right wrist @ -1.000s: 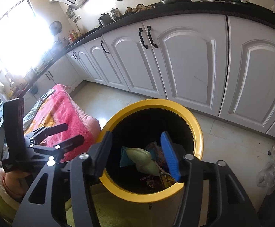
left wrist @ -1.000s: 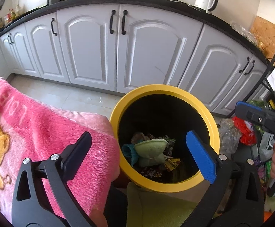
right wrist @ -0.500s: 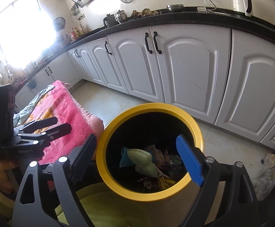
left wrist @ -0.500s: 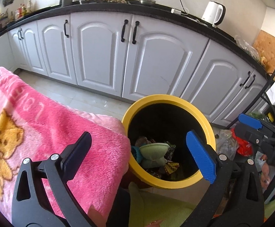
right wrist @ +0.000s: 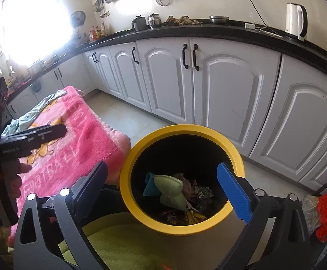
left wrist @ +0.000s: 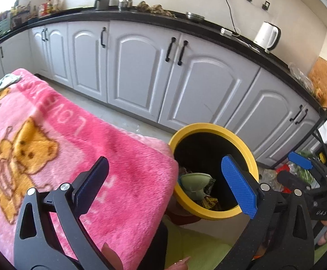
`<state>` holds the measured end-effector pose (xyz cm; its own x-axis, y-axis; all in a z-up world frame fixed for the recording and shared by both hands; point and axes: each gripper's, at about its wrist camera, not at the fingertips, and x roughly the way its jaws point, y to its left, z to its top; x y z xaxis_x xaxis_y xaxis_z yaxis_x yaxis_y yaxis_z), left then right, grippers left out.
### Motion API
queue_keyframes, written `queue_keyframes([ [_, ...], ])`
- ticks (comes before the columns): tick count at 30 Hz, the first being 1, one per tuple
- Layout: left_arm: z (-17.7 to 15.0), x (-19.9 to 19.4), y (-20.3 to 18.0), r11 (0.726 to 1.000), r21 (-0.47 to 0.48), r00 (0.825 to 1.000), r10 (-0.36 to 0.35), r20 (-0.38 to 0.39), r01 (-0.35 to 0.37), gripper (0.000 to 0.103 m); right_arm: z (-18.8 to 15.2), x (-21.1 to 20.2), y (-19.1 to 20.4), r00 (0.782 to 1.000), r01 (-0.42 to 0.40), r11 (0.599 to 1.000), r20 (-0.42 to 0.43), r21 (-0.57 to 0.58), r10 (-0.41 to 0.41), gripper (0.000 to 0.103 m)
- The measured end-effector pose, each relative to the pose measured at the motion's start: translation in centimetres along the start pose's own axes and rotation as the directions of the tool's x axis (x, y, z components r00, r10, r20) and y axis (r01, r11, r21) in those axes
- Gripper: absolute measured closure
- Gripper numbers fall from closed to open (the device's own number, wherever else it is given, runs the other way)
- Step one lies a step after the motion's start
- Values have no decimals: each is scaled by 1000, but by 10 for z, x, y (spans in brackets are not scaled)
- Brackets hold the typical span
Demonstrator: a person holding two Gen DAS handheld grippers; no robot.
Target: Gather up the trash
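Right wrist view: yellow bin [right wrist: 182, 222] sits just ahead-below the wide-open, empty right hand-held gripper [right wrist: 163, 189], jaws just spread, nearer than the left.

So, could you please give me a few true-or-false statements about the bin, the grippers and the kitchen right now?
1. The yellow bin is empty. False: a green pouch and wrappers lie inside.
2. The right gripper is open and holds nothing. True.
3. A pink blanket lies beside the bin. True.
4. The cabinet doors stand open. False: all are shut.
5. The left gripper grips a wrapper. False: it is open and holds nothing.
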<state>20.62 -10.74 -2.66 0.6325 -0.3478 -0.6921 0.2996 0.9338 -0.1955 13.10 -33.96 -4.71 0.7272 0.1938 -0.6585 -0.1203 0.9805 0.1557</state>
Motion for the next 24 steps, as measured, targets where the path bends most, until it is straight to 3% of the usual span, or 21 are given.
queue_keyframes([
  [24,-39,-71,48,985,-73,984,163,71,-158,11,-13,-18,79,996,-35,994,81,-105,43,6],
])
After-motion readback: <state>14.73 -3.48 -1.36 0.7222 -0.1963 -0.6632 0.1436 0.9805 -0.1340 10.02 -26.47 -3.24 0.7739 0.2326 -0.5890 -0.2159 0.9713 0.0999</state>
